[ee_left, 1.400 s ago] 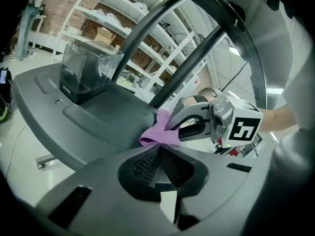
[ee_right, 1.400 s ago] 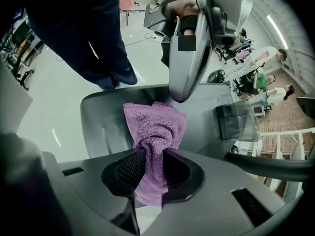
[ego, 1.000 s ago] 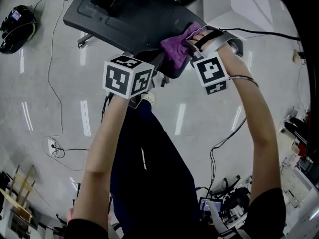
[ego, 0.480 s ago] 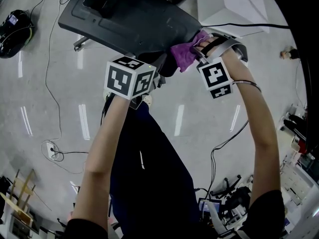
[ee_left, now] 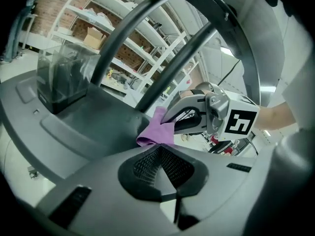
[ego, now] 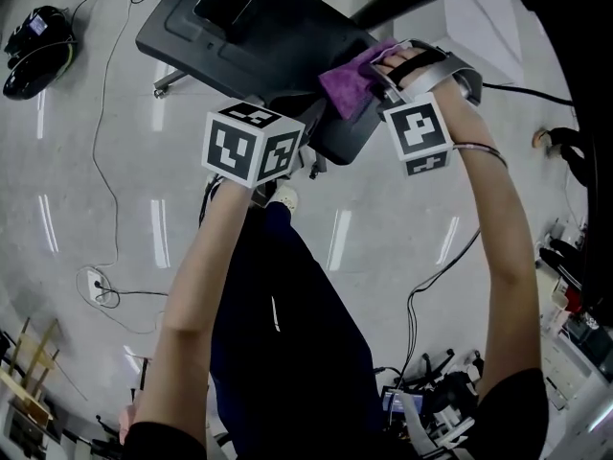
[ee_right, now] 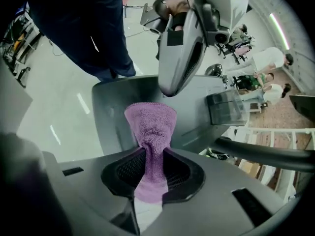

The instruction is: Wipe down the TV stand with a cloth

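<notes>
The purple cloth (ee_right: pixel 150 127) was a soft terry rag, light and limp. It was pinched at one end, and its free end fanned out and lay on the dark grey base of the TV stand (ego: pixel 249 36), close to the corner nearest the person. Such a cloth probably bunches and drags rather than slides, so a hold near one edge, with most of the fabric left loose to spread flat, looked like the right grip. It would likely need steady downward pressure to wipe rather than skim.

The right gripper (ee_right: pixel 150 168) had its jaws closed on the cloth, and the fabric squeezed into a narrow neck between the pads. The base looked like smooth, stiff moulded plastic with shallow ridges and a raised block at its far side. It probably holds firm under the rub, though the castor visible at its edge suggested it could roll.

The left gripper (ee_left: pixel 165 171) had its jaws drawn together on nothing. It hung just beside the cloth at the base's near edge, and I could not tell whether it touched the stand. Beneath lay a pale floor (ego: pixel 96 161).
</notes>
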Motion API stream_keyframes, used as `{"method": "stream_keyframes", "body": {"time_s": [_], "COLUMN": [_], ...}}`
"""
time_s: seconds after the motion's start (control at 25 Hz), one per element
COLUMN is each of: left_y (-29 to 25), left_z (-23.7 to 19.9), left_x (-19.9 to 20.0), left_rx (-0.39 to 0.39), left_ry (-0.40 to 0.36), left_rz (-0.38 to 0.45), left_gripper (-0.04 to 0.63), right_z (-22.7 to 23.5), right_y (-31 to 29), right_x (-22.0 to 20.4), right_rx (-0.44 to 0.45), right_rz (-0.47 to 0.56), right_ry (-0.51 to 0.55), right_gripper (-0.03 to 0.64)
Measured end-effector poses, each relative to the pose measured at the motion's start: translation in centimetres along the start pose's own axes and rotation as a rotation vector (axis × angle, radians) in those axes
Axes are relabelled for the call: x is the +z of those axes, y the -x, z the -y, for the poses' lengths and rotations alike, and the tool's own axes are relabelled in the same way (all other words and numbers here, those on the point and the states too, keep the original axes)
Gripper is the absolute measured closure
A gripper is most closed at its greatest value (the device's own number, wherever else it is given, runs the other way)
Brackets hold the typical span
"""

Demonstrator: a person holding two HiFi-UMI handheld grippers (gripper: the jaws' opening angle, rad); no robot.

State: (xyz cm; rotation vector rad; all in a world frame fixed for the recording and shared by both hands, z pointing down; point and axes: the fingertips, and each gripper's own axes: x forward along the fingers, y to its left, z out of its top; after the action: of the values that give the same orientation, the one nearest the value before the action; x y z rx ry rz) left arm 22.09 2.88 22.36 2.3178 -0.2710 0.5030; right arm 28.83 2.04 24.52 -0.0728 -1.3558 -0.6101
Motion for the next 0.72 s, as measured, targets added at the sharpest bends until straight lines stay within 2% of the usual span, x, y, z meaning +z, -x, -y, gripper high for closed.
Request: {"method": "stream_keyframes", "body": {"time_s": [0.4,0.72], "left_y": [3.7,4.4], "left_z": [-5.8,-9.7], "left_x": [4.3,5.2], "left_rx": [0.048,0.048], "left_ry": [0.041,0.067], "left_rz": [0.07,0.066], "left_gripper": [0.588,0.588], "right_z": [11.6,18.2], "right_y": [-2.8,-6.7], "right_x": [0.0,-0.8], "right_rx": [-0.139,-0.195], "right_rz": [-0.04,-0.064], "right_ry": [0.054,0.053], "right_gripper": [0.511,0.511]}}
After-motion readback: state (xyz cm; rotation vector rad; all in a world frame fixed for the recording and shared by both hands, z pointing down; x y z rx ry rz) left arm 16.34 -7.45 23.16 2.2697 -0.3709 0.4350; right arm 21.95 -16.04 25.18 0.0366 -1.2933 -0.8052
